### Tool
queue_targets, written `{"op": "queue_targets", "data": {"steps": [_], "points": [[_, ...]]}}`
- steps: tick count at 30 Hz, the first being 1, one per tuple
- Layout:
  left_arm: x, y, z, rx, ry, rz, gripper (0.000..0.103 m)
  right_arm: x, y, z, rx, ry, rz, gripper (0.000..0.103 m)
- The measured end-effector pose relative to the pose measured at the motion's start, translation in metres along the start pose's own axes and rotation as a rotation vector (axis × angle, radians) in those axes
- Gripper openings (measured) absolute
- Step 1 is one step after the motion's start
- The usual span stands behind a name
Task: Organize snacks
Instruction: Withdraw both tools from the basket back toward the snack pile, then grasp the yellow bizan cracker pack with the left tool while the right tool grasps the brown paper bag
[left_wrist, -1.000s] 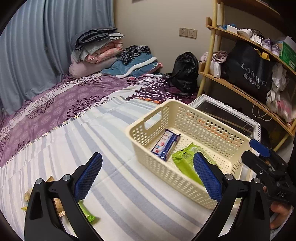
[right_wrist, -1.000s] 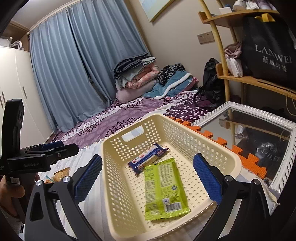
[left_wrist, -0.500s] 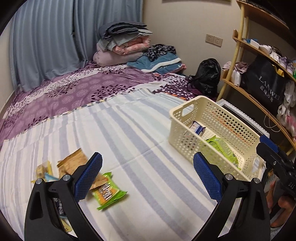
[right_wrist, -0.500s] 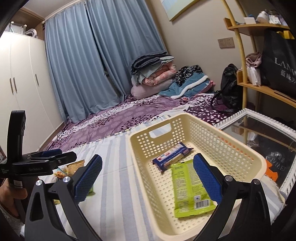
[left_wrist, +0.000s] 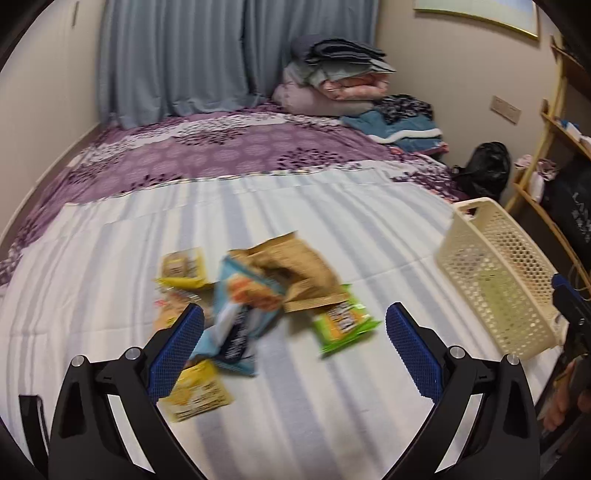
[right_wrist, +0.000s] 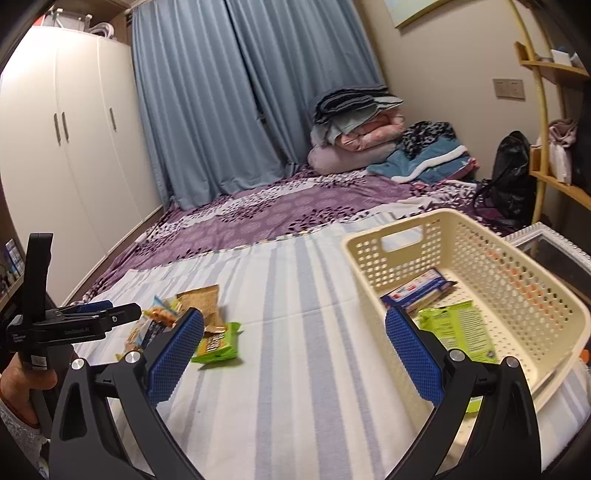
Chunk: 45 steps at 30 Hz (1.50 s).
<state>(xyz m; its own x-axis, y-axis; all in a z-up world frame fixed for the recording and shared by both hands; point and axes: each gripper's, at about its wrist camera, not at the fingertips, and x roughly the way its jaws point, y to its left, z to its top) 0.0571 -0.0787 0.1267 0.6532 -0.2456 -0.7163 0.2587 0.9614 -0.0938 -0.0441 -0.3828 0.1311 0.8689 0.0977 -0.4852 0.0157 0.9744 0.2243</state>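
Nearest the left-wrist camera, the left gripper has its blue pads spread wide and holds nothing. It hangs over the striped sheet, right above the pile of loose snacks. The landmark here is the cream basket at the sheet's right edge.

Well to the left of the basket lies that pile: a yellow packet nearest the camera, a blue packet on top of it, a green packet on the side facing the basket, a crumpled brown paper bag behind, and another yellow packet on the far side. Blur keeps the labels unreadable, and there may be more under the heap.

The right gripper is likewise spread and empty, poised between pile and basket, close to the basket's near wall.

Inside the basket rest a green pouch and, beyond it, a blue-and-white bar.

So two snacks look stowed and at least five wait outside; I judge the job well short of half done, with the left gripper placed for the next pick.
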Motion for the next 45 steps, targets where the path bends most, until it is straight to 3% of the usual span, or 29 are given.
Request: {"op": "queue_targets", "data": {"steps": [12, 31, 42, 44, 45], "points": [[0.013, 0.079, -0.053, -0.199, 0.068, 0.172, 0.100, 0.022, 0.038, -0.014, -0.054, 0.079, 0.059, 0.098], [0.065, 0.084, -0.079, -0.272, 0.164, 0.251, 0.100, 0.045, 0.040, -0.028, -0.042, 0.152, 0.074, 0.098], [0.075, 0.088, -0.086, -0.275, 0.166, 0.261, 0.100, 0.058, 0.038, -0.032, -0.032, 0.180, 0.073, 0.098], [0.072, 0.090, -0.086, -0.282, 0.152, 0.243, 0.096, 0.060, 0.039, -0.032, -0.034, 0.184, 0.076, 0.098], [0.071, 0.091, -0.086, -0.277, 0.149, 0.244, 0.087, 0.061, 0.041, -0.032, -0.037, 0.186, 0.077, 0.098]]}}
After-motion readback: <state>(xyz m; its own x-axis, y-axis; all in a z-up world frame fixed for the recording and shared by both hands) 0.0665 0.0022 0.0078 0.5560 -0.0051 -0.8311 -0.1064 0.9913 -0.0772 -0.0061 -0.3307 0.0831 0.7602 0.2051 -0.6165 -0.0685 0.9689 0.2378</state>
